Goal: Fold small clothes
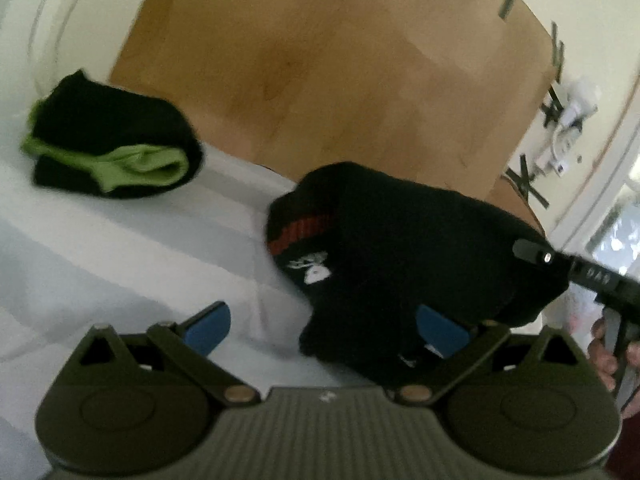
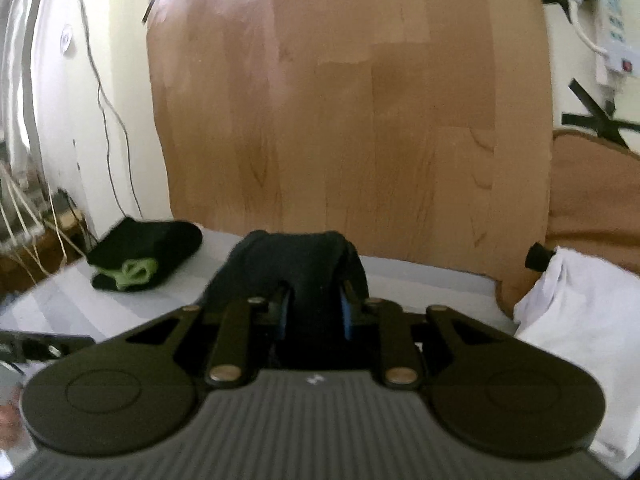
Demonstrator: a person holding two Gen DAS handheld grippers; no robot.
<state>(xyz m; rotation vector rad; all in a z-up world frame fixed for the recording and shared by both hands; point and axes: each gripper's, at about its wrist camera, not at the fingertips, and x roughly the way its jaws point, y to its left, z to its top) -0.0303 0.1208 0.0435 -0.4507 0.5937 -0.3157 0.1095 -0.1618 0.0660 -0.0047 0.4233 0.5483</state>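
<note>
Right claw (image 2: 314, 312), tilted slightly downward, pinches the black sock (image 2: 296, 260); left claw (image 1: 324, 328) gapes wide beside it.

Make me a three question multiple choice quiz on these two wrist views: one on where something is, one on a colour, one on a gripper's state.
1. Where does the folded sock pair lie?
A. on the white cloth, left of the dark garment
B. in a drawer
C. on the floor

2. What colour trims that folded pair?
A. yellow
B. green
C. pink

3. How does the right gripper stand?
A. wide open, nothing between the pads
B. out of sight
C. shut on the dark garment

Answers:
1 A, it rests on the white cloth.
2 B, green cuffs show.
3 C, the blue pads pinch the fabric.
</note>
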